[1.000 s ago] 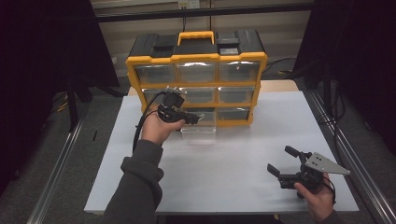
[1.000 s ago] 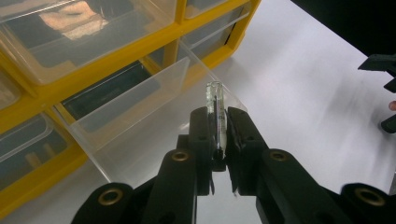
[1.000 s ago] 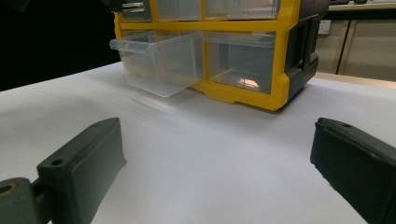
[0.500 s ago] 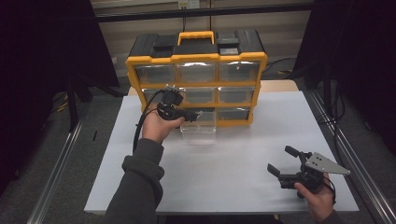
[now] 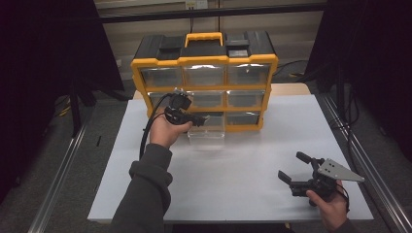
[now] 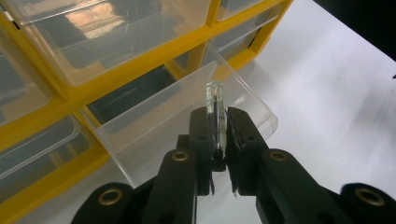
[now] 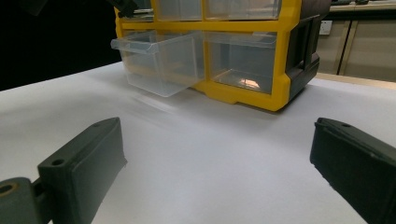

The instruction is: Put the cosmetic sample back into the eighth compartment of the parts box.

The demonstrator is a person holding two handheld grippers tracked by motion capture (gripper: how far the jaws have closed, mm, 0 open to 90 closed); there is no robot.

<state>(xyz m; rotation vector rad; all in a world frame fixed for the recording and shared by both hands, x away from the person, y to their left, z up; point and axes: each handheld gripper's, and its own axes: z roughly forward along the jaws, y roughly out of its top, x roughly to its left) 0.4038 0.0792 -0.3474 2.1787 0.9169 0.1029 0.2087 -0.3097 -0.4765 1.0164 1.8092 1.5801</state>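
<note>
Nothing has shifted since the earlier frames: both hands, the pulled-out drawer and the cabinet sit where they were a second ago.

The left gripper (image 5: pixel 203 117) hangs over the open drawer (image 5: pixel 206 130), its two black jaws clamped on a small clear glass tube (image 6: pixel 214 112) with a rounded tip and a thin dark line running down its inside. In the left gripper view the tube stands up between the matte pads, its tip over the drawer's open top. The drawer is thin, glossy, see-through plastic, a rectangular box with a flared front lip; it is drawn out from the middle of the bottom row and looks empty as far as its clear walls show.

The organizer cabinet (image 5: pixel 204 61) has a yellow plastic frame, a black top and one yellow carry handle (image 5: pixel 203 38). It holds nine transparent drawers, three rows of three; one is out, eight are pushed in. It stands at the far edge of a smooth white table (image 5: pixel 243 165).

The right gripper (image 5: pixel 295 169) rests low at the near right corner of the table, well apart from the cabinet, its jaws spread wide with nothing between them. One grey triangular plate with small holes rides on top.
</note>
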